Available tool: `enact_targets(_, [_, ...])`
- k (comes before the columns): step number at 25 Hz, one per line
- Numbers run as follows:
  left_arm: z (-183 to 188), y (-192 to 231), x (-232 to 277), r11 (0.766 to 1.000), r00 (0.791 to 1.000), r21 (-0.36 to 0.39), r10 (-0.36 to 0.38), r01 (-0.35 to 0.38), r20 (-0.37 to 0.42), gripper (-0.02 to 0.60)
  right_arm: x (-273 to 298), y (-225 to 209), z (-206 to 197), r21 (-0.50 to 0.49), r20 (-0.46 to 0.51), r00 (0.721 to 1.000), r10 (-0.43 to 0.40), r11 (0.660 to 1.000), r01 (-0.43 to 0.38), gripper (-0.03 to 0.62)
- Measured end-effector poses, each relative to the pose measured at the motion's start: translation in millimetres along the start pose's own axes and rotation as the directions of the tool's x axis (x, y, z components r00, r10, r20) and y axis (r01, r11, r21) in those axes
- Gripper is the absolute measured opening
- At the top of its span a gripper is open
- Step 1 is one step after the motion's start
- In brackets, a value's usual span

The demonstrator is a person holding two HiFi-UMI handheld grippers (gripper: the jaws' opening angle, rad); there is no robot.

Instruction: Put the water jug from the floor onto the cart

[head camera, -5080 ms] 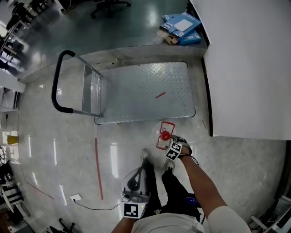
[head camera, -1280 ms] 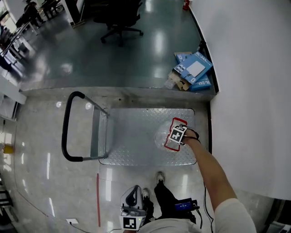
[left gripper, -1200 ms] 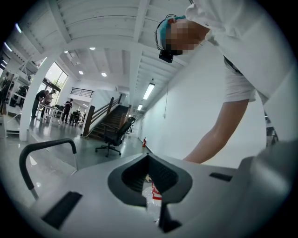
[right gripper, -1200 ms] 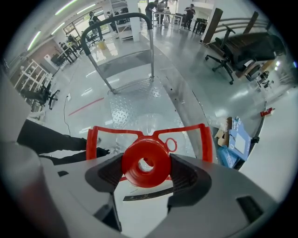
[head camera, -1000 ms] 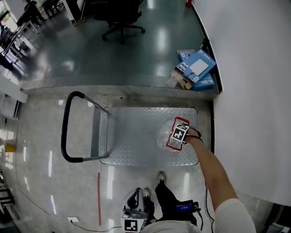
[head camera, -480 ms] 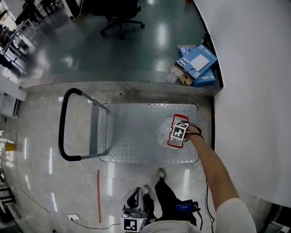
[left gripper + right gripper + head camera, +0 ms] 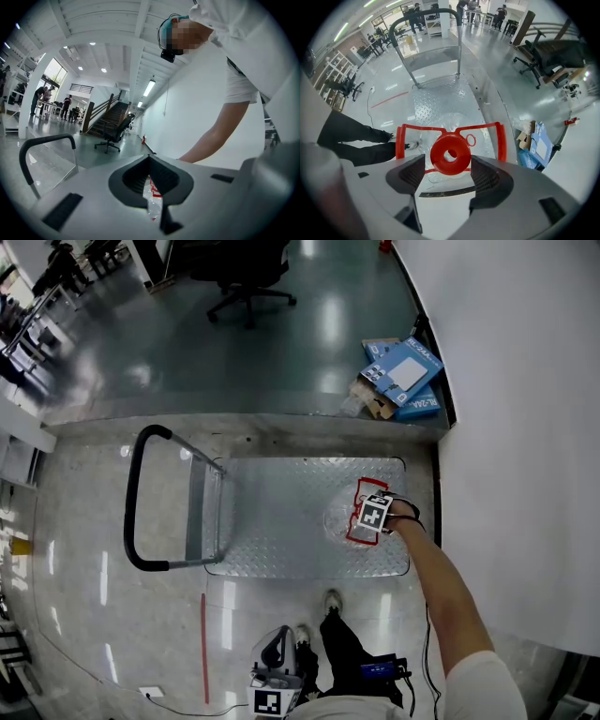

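The water jug (image 7: 345,514) is clear plastic with a red carry handle (image 7: 451,131) and a red cap (image 7: 450,153). It is on or just over the right end of the cart's steel deck (image 7: 281,512); I cannot tell whether it rests there. My right gripper (image 7: 375,514) is on top of it, jaws closed either side of the cap and handle (image 7: 449,161). My left gripper (image 7: 272,692) hangs low by the person's legs, away from the cart, jaws together (image 7: 150,161). The cart's black push handle (image 7: 136,502) is at the left.
A white wall (image 7: 525,427) runs close along the cart's right side. Blue cardboard boxes (image 7: 401,376) lie beyond the cart's far right corner. An office chair (image 7: 246,277) stands on the darker floor past a step. The person's shoe (image 7: 331,600) is just before the deck, and a red floor line (image 7: 204,648) runs at the left.
Five seconds ago the jug stood on the floor before the cart; my right gripper has carried it onto the deck's right end. It has barely shifted over the last second. The left gripper stayed low.
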State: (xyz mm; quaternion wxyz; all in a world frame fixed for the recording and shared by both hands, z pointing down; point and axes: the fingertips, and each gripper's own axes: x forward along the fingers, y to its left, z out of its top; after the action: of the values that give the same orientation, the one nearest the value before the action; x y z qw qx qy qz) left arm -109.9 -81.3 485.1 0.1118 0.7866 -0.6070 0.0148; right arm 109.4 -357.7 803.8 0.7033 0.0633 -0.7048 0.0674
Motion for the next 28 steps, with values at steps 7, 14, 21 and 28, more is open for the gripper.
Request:
enact_targets(7, [30.9, -7.2, -14.9, 0.998, 0.993, 0.034, -0.06, 0.057, 0.097, 0.003, -117.6, 8.6, 14.0, 0.328, 0.386, 0.889, -0.245, 0.938, 0.116, 0.027])
enact_targets(14, [75.1, -23.0, -39.5, 0.981, 0.963, 0.104, -0.184, 0.166, 0.194, 0.003, -319.7, 106.9, -26.3, 0.762, 0.572, 0.335, -0.748, 0.636, 0.12, 0.011])
enact_targets(21, [107.0, -39.8, -63.5, 0.98, 0.946, 0.103, -0.192, 0.17, 0.263, 0.003, -427.4, 235.0, -64.2, 0.89, 0.452, 0.024, -0.892, 0.453, 0.06, 0.011])
enact_targets(28, [120.5, -76.8, -79.4, 0.978, 0.937, 0.124, -0.195, 0.165, 0.289, 0.003, -445.3, 311.9, -88.5, 0.9, 0.436, -0.038, -0.899, 0.436, 0.011, 0.011])
